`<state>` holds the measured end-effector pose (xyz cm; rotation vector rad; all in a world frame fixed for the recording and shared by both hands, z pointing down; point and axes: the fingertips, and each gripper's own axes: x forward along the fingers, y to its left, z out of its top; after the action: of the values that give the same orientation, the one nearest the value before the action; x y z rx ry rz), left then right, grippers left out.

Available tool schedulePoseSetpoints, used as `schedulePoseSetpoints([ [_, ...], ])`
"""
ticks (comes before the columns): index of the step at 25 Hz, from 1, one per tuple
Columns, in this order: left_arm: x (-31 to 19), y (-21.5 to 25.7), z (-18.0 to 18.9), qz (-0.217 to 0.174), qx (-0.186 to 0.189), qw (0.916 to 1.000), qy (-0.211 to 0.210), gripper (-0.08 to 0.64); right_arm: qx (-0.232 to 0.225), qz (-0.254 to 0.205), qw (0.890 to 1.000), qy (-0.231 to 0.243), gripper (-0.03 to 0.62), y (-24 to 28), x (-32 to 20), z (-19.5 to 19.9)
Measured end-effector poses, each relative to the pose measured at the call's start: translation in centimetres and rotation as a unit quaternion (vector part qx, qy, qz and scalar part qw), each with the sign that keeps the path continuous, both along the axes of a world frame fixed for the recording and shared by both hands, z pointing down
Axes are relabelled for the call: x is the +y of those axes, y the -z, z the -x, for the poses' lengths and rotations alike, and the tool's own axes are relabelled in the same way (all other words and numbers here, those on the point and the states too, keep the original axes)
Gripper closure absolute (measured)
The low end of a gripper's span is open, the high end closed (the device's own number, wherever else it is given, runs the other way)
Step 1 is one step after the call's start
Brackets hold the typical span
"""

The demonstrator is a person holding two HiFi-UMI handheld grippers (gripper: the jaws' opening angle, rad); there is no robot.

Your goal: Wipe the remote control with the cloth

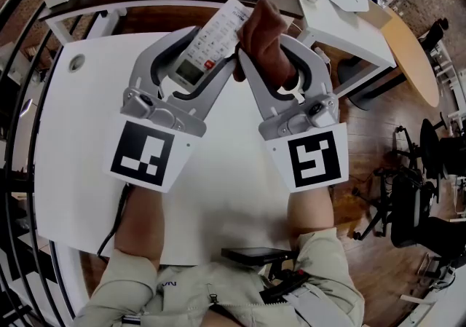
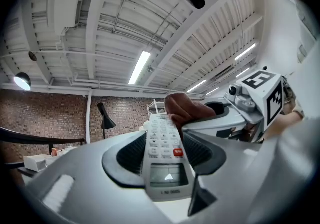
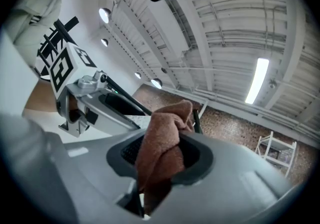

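Remote control (image 1: 207,45): judged light, with a stiff plastic shell, smooth and probably slippery under the pads. Raised buttons, so no hard squeeze wanted. Best taken across the narrow side edges near the display end, leaving the keypad free for wiping.

Cloth (image 1: 262,34): brown, soft, limp and bunched. Judged easy to pinch anywhere, most securely by a thick fold.

Left hand-held gripper (image 2: 167,155): roughly half open, clamped on the remote control by its side edges at the display end. Keypad end sticking out forward beyond the jaws, held up clear of the table (image 1: 87,121).

Right hand-held gripper (image 3: 160,155): narrower, closed on a wad of cloth, a tuft poking out ahead of the jaws. Tuft apparently resting on the far keypad end, just ahead and to the right of the left jaws.
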<state>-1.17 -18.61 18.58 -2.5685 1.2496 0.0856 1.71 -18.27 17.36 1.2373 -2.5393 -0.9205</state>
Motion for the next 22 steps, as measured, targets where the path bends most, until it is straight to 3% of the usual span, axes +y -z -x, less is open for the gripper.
schedulePoseSetpoints([
  [9,-0.5,0.1,1.5,0.027,0.037,0.9990,0.002,0.318,0.086,0.023,0.996,0.033,0.477,-2.5,1.0,1.5],
  [18,-0.6,-0.1,1.7,0.014,0.024,0.9996,-0.004,0.318,0.081,0.026,0.996,0.043,0.476,-2.1,1.2,1.3],
  [22,-0.3,0.3,1.3,0.025,0.042,0.9988,-0.008,0.318,0.046,0.017,0.998,0.037,0.475,-1.2,1.2,0.8],
])
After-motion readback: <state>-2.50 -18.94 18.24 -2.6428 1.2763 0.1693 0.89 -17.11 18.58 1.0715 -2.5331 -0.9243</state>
